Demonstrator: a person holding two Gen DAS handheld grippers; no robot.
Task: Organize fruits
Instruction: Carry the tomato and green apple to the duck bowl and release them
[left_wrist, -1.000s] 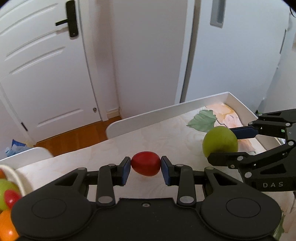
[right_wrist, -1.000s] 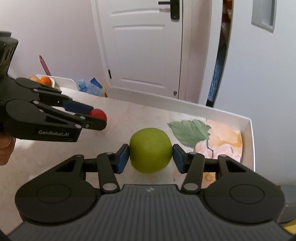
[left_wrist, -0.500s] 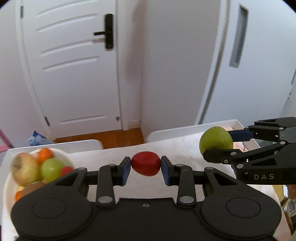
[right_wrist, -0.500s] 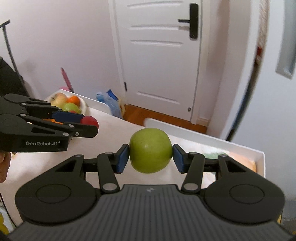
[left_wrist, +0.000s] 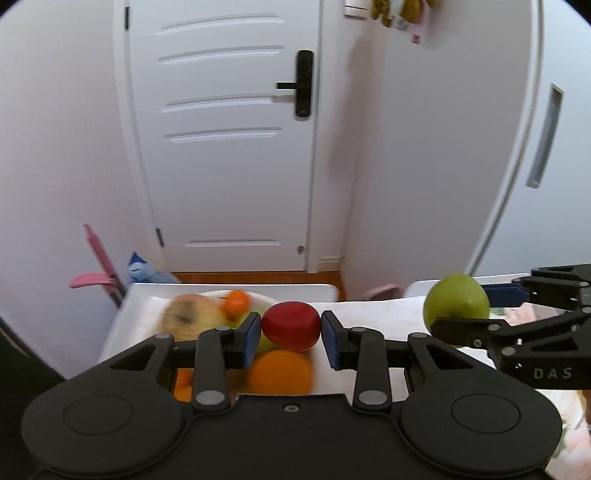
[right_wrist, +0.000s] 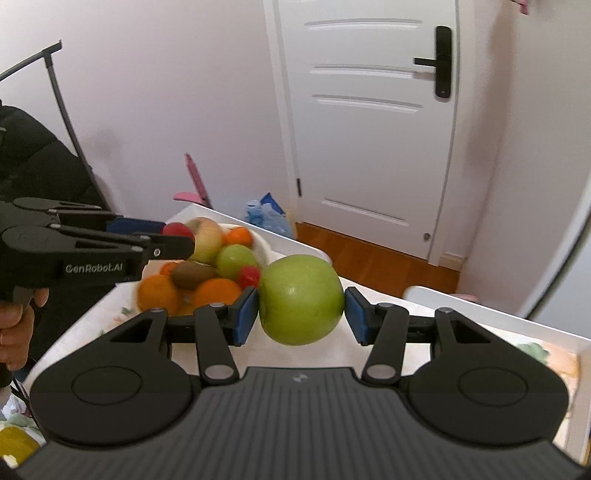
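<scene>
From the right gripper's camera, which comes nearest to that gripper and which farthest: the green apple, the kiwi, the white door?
1. Green apple: clamped between the right gripper jaws.
2. Kiwi: ahead-left, in the fruit pile.
3. White door: far behind the table.

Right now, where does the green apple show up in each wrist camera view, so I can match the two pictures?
Left wrist view: the green apple sits at the right edge, clamped in the right gripper that enters from the right.
Right wrist view: the green apple is at the centre, between the right gripper's blue pads.
Shared landmark: the fruit bowl on the table, and the white door behind it.
</scene>
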